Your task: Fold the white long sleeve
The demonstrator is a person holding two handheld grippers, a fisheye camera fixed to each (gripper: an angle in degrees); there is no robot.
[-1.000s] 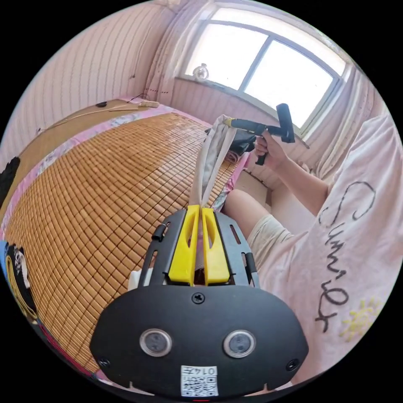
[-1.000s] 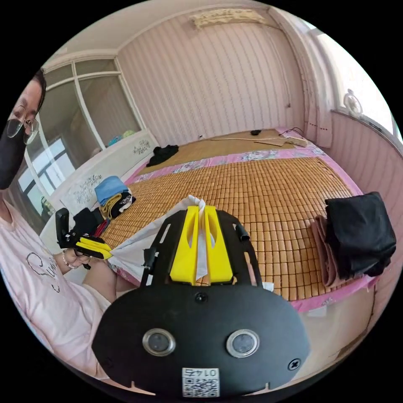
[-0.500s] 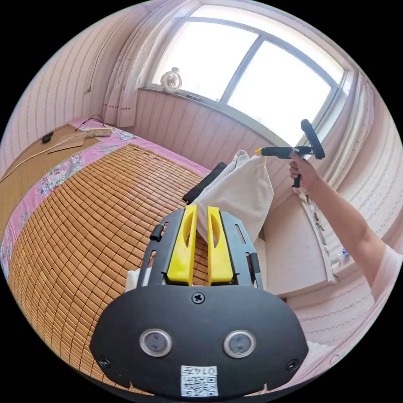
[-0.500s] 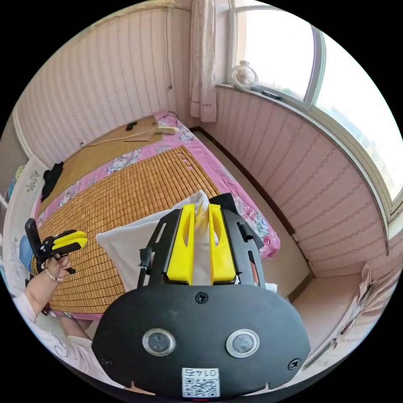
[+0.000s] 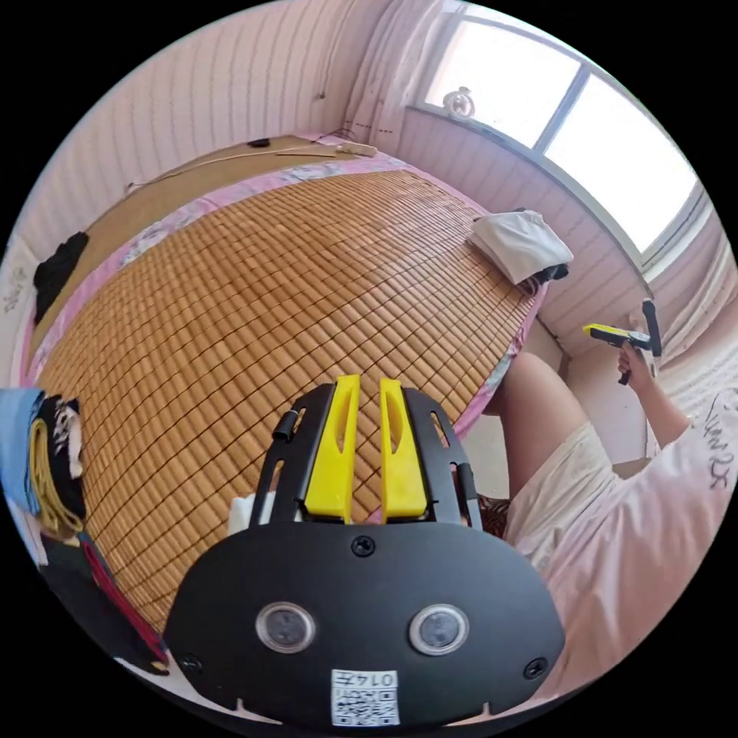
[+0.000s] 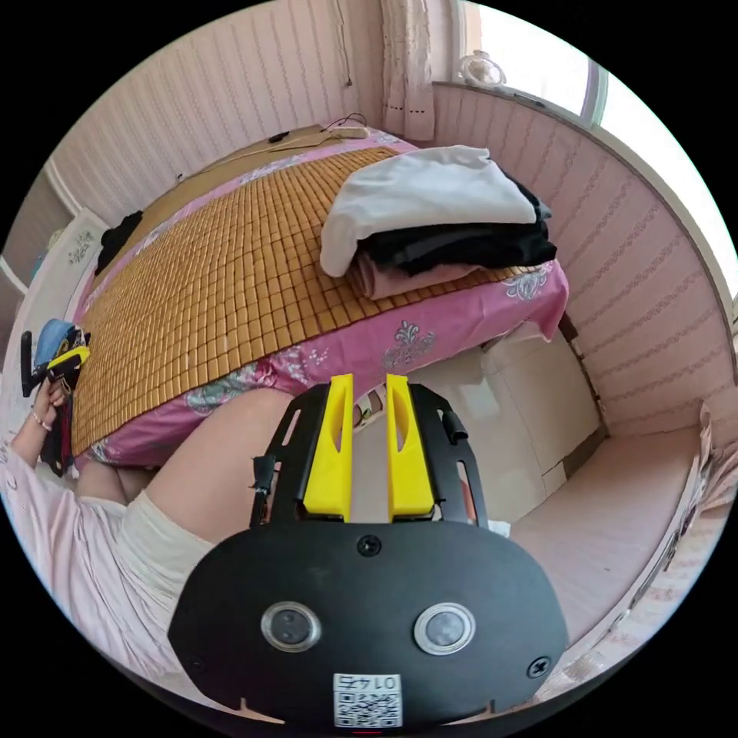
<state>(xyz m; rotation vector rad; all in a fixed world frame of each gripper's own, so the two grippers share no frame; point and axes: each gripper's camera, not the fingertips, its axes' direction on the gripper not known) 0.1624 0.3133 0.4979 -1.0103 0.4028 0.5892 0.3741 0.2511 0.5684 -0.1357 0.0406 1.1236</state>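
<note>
I have both tools free; the left gripper (image 5: 361,382) shows its yellow jaws a narrow gap apart with nothing between them, hanging over the near edge of the bamboo mat (image 5: 254,307) on the bed, and the right gripper (image 6: 363,380) likewise has its jaws slightly apart and bare, hovering off the bed's corner above the floor beside the person's knee (image 6: 231,453); the white long sleeve (image 6: 430,192) lies folded on top of a stack of dark folded clothes (image 6: 461,250) at the corner of the mat nearest the window, and from the left gripper view I see it as a small white bundle (image 5: 519,242) well apart from my left tool; I judge the fold itself done and the step in hand to be leaving the bundle tidy and pulling clear; to do that well I would keep both tools off the stack, since a jaw catching the loose overhanging edge on the near side could drag the top layer askew; if I did tidy that hanging lip, I would come in low from the mat side with one tool only, tuck it gently and back straight out; another pile of clothes (image 5: 46,461) sits at the far end beside my left tool, so I would mind that side as well.
</note>
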